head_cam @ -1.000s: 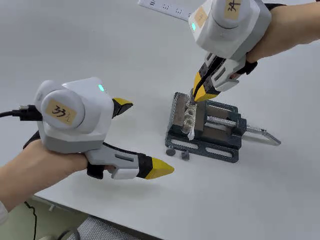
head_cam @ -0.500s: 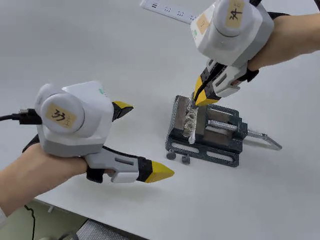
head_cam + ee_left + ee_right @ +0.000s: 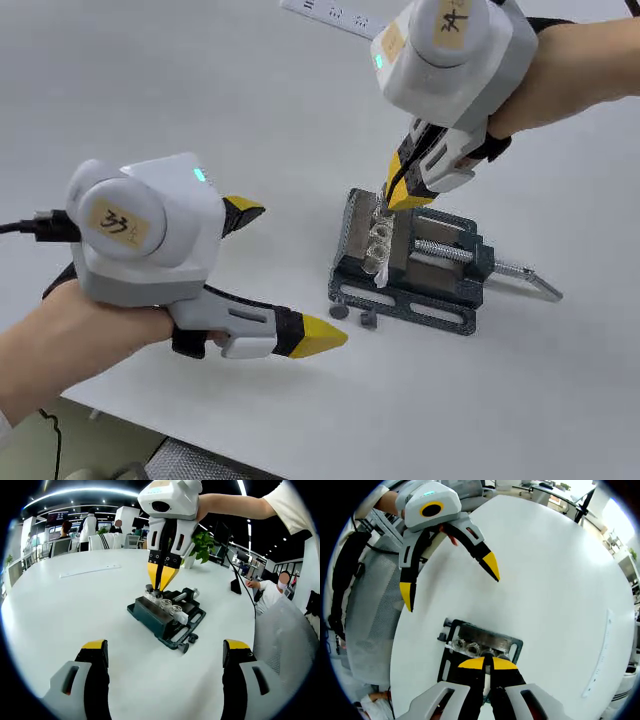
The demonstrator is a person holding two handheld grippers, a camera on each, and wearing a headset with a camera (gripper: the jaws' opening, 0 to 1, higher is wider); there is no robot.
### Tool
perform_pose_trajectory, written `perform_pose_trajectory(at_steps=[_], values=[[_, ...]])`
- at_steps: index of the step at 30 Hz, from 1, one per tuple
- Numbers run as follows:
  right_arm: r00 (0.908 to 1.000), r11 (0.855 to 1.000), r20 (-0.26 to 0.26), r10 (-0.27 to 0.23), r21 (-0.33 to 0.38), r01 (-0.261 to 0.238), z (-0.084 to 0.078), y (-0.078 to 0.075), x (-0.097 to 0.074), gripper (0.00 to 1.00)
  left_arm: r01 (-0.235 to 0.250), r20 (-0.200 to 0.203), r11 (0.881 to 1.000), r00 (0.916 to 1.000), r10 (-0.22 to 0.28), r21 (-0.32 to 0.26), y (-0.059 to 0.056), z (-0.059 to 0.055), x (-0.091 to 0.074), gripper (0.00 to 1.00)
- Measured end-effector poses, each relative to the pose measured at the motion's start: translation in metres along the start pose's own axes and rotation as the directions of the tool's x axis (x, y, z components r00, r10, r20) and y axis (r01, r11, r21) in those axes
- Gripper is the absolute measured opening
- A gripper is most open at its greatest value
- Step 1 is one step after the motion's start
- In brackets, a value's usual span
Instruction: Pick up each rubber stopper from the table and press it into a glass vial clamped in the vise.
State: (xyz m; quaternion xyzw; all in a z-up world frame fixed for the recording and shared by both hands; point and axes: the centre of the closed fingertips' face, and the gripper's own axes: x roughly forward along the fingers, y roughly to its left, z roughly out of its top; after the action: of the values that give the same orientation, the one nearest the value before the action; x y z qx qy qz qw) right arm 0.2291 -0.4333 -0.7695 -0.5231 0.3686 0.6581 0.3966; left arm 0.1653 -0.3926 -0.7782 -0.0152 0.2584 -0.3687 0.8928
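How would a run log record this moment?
right gripper: shut at end vial | left gripper: open, hovering aside | vise: vials clamped

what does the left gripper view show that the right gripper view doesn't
Left gripper view: the right gripper from the front, yellow tips together over the row of vials, with people in an office behind the table. Right gripper view: the left gripper, jaws wide open, beyond the vise, and the vials' mouths from above. Both: the vise, the vials and the white table.

L tongs (image 3: pixel 285 270): spread wide, held level | R tongs (image 3: pixel 400 197): closed, tips pointing down
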Motion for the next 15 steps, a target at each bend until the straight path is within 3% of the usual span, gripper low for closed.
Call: perform_pose_trajectory(at_steps=[15], values=[[0.9993,1.0,-0.023,-0.029,0.01,0.029,-0.0016,-0.0017,-0.0001,0.0,-0.008,0.008,1.0,0.9999,0.008,-0.006,0.0028,0.0031,0.0004,0.94]])
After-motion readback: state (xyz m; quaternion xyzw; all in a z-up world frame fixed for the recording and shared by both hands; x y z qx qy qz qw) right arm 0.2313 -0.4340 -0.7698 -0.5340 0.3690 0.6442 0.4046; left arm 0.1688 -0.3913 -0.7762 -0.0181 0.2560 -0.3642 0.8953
